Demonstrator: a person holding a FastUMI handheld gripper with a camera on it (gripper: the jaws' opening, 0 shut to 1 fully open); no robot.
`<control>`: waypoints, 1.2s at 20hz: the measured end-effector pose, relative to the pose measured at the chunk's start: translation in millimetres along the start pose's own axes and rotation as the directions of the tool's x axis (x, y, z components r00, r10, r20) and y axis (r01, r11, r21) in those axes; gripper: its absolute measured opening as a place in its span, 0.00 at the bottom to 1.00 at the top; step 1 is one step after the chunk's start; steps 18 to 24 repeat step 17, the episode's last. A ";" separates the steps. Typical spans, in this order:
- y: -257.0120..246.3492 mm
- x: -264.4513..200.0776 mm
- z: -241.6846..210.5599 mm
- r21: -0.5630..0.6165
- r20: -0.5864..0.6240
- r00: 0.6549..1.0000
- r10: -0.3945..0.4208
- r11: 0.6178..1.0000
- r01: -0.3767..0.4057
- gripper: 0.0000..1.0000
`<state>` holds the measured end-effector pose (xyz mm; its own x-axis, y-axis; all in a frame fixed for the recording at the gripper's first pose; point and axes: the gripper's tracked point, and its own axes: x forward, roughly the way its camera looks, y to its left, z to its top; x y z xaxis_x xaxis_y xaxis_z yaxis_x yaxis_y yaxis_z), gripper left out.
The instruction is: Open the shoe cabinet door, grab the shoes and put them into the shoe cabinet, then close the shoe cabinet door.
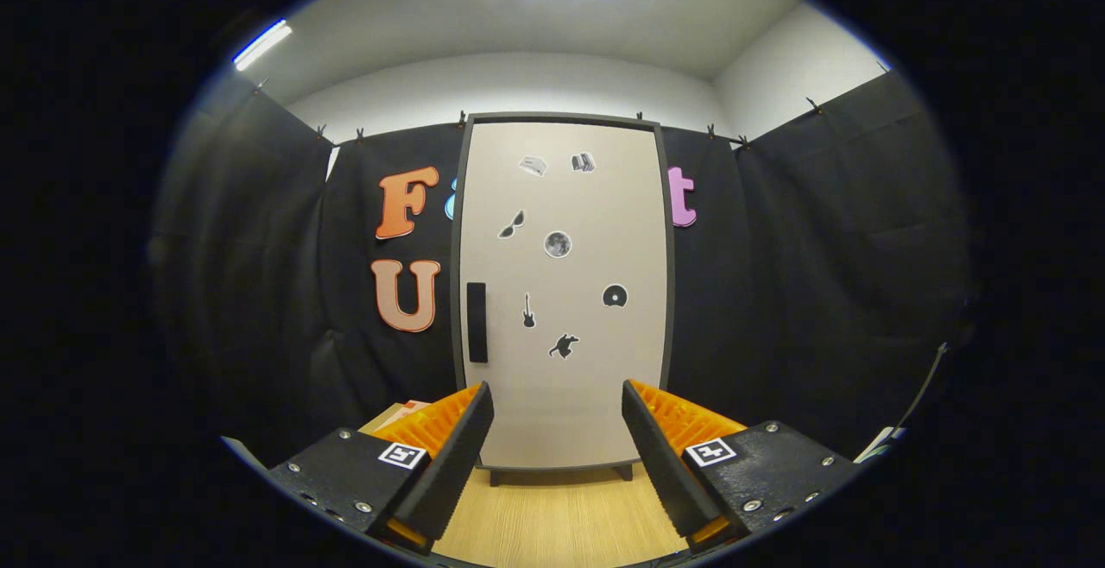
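My gripper (pixel 558 430) is nearest, its two fingers spread wide apart with nothing between them but bare air. Under them runs a pale wooden counter (pixel 561 516), stretching ahead to the foot of the shoe cabinet.

The shoe cabinet door (pixel 561 292) stands straight ahead of me, beyond the fingertips, and it is shut flat in its dark frame. It is a tall light panel with small dark stickers scattered over it. What matters for my first move is the handle (pixel 476 322): a dark upright bar on the left side of the door, about halfway up, its long axis vertical. It sits left of my gripper's midline and higher than my fingertips, roughly above my left finger. So I judge I must go forward, rise and shift left. With the handle on the left edge, the hinges are probably on the right, so the door should swing open toward me from the left.

To the left, just past my left finger, something pale and orange-tinted lies low on the counter (pixel 406 411); I cannot tell whether it is the shoes. The task looks not yet begun.
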<state>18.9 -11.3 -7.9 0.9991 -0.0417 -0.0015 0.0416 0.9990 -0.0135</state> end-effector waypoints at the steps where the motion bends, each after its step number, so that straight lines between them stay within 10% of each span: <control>1: -0.8 0.2 0.1 0.001 0.001 1.000 0.000 1.000 0.000 0.94; 24: -8.8 11.2 -5.5 0.001 -0.002 1.000 0.003 1.000 -0.003 0.94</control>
